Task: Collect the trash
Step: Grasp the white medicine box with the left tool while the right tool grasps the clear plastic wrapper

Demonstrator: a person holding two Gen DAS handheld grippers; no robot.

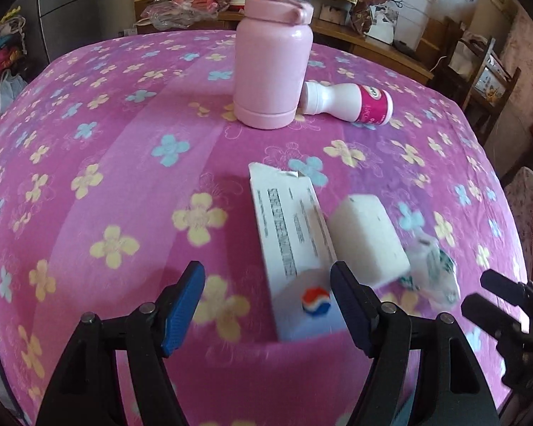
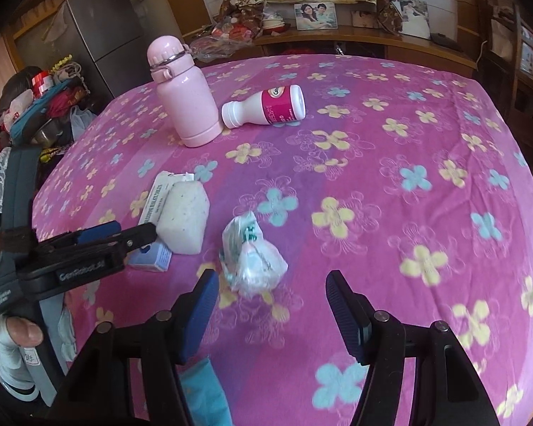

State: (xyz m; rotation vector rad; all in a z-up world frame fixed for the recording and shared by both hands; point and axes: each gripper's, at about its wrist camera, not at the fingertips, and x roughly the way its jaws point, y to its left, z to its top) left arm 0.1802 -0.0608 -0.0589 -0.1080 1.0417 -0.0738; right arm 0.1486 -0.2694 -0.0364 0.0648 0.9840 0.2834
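Observation:
A white cardboard box (image 1: 295, 245) lies on the pink flowered cloth (image 1: 106, 163), its near end between the fingers of my open left gripper (image 1: 268, 305). A white foam block (image 1: 369, 238) lies against the box's right side. A crumpled plastic wrapper (image 1: 433, 273) lies right of the block. In the right wrist view my open right gripper (image 2: 272, 316) hovers just short of the wrapper (image 2: 252, 255). The left gripper (image 2: 99, 241) also shows there, over the box (image 2: 152, 259) beside the block (image 2: 184, 213). A small white bottle with a pink label (image 2: 266, 106) lies on its side further back.
A pink flask (image 1: 272, 56) (image 2: 184, 92) stands upright at the back next to the lying bottle (image 1: 351, 101). A wooden shelf with photos and clutter (image 2: 337, 32) runs behind the table. A grey fridge (image 2: 99, 32) stands at the left.

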